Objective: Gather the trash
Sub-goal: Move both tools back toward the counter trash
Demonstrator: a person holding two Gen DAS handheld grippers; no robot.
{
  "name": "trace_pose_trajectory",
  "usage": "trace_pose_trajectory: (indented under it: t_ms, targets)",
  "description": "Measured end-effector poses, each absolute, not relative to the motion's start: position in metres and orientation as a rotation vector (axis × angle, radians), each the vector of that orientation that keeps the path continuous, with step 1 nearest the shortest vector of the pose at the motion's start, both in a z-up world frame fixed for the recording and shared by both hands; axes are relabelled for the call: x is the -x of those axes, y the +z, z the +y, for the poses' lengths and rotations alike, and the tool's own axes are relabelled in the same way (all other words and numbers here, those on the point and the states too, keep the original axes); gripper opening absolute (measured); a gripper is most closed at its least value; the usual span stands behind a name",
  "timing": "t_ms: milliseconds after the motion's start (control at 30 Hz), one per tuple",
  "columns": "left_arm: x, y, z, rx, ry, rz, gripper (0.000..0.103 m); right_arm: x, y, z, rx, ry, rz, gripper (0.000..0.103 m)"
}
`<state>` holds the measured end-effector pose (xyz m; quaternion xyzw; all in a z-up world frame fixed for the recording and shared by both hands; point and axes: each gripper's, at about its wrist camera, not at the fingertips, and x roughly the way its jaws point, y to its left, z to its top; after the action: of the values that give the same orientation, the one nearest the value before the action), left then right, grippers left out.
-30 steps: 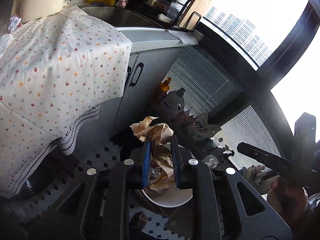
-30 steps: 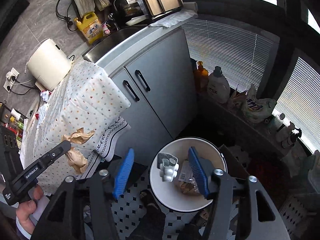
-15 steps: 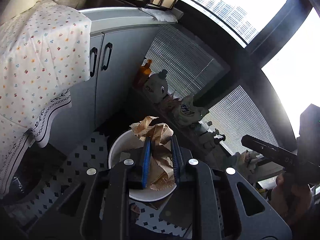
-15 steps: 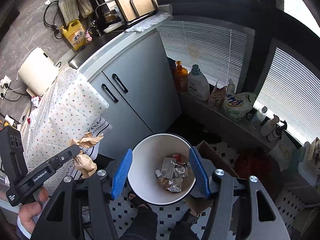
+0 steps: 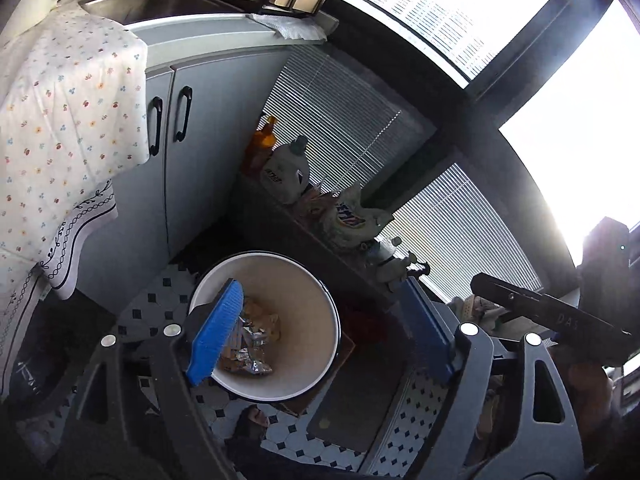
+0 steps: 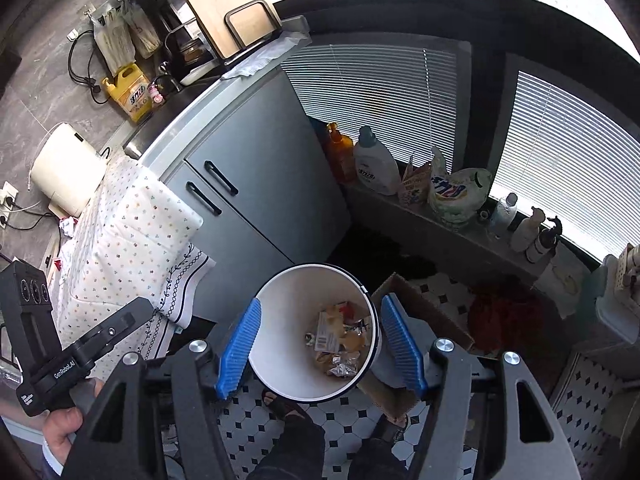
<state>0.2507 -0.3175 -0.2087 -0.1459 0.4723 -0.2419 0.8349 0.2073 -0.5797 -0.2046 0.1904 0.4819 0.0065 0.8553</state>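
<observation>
Trash (image 5: 248, 340) lies in the white bin (image 5: 316, 372) under us; our left gripper (image 5: 320, 332) and right gripper (image 6: 320, 344) both spread wide, holding nothing.

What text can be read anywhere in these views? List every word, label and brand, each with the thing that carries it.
"GenRobot.AI": side of the left gripper handle, right wrist view.
"DAS": side of the right gripper handle, left wrist view; faint, uncertain.
Yellow jug: label characters too blurred to read.
White detergent bottle: label too small.
Refill pouch: blue brand lettering illegible.
Wrappers in the bin: print illegible.
</observation>
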Motion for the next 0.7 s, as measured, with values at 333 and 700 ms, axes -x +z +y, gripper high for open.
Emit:
trace_pose_trajectory:
  t_ms: [333,700]
  targets:
    - [-0.238,-0.183,-0.241,0.325,-0.325,0.937,0.096,-0.231,-0.188,-0.522,-0.352,0.11,0.982,0.088]
    - [-0.237,-0.158,-0.141,0.371,-0.159,0.868,0.097,-0.272,-0.167,-0.438,-0.305,0.211,0.954,0.095]
